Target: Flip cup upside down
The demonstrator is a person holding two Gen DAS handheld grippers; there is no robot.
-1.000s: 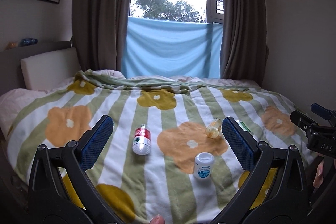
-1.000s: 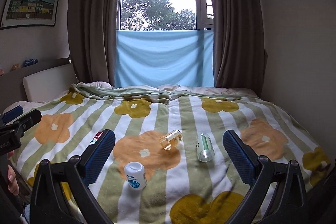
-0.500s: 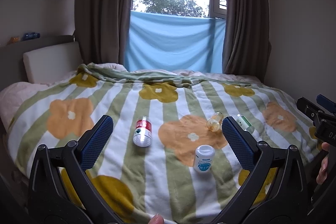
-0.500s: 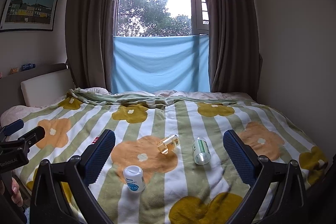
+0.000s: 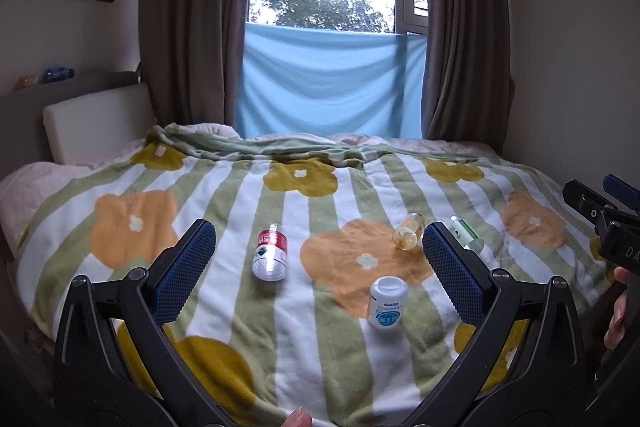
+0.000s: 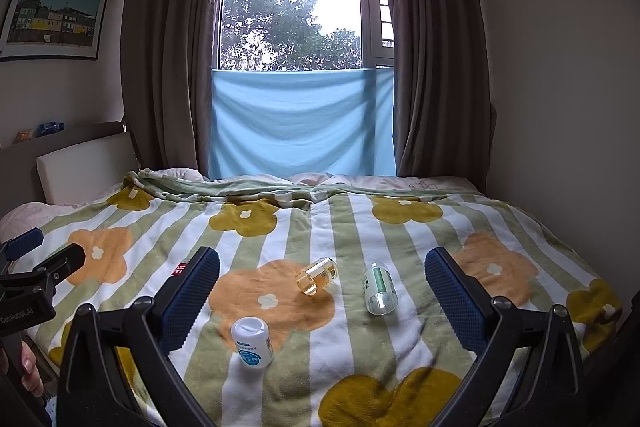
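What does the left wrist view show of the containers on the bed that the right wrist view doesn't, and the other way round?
Only the left wrist view shows the red-labelled container whole, lying on its side; in the right view a finger pad hides all but a red scrap. Only the right wrist view shows the green-labelled container whole; in the left view a finger pad partly covers it. Both show the white blue-labelled container standing, the small amber container on its side, the flowered blanket, and both grippers open and empty.

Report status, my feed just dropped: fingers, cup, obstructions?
Left gripper and right gripper open, empty, above the blanket. No cup identifiable; four small containers there, white bottle upright, three on their sides. Nothing blocking.
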